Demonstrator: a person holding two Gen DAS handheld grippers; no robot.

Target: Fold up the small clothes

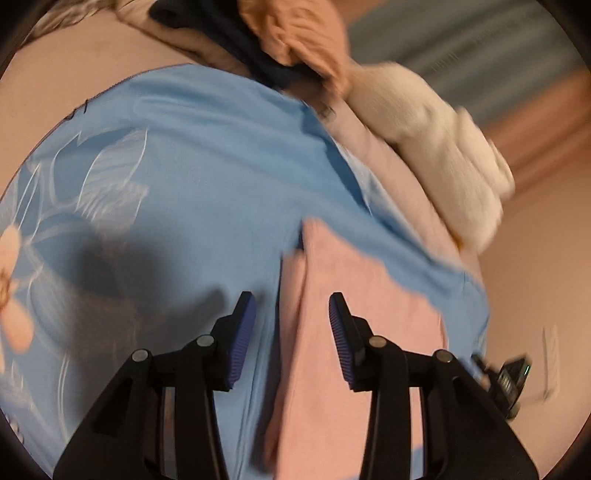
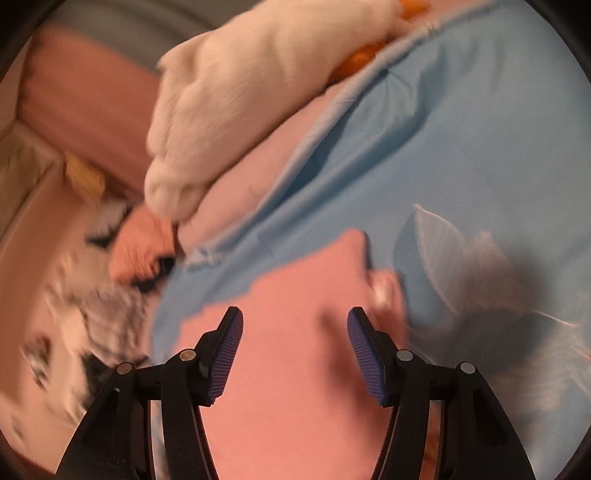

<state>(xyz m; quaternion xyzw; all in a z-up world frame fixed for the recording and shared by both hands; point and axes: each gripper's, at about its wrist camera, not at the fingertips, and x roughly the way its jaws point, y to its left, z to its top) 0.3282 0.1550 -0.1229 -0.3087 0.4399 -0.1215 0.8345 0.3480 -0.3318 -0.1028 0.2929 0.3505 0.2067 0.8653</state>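
A pink garment (image 1: 354, 325) lies flat on a light blue bedsheet (image 1: 207, 155) with a white leaf print. My left gripper (image 1: 292, 314) is open just above the garment's left edge, empty. In the right wrist view the same pink garment (image 2: 295, 369) fills the lower middle, one corner pointing up. My right gripper (image 2: 294, 328) is open right over it, empty. Both views are blurred by motion.
A pile of clothes sits at the sheet's far edge: a white fluffy item (image 1: 443, 147) (image 2: 236, 103), an orange knit (image 1: 295, 33) and a dark garment (image 1: 236, 40). A black-and-white patterned cloth (image 2: 92, 295) and another orange knit (image 2: 144, 243) lie to the right gripper's left.
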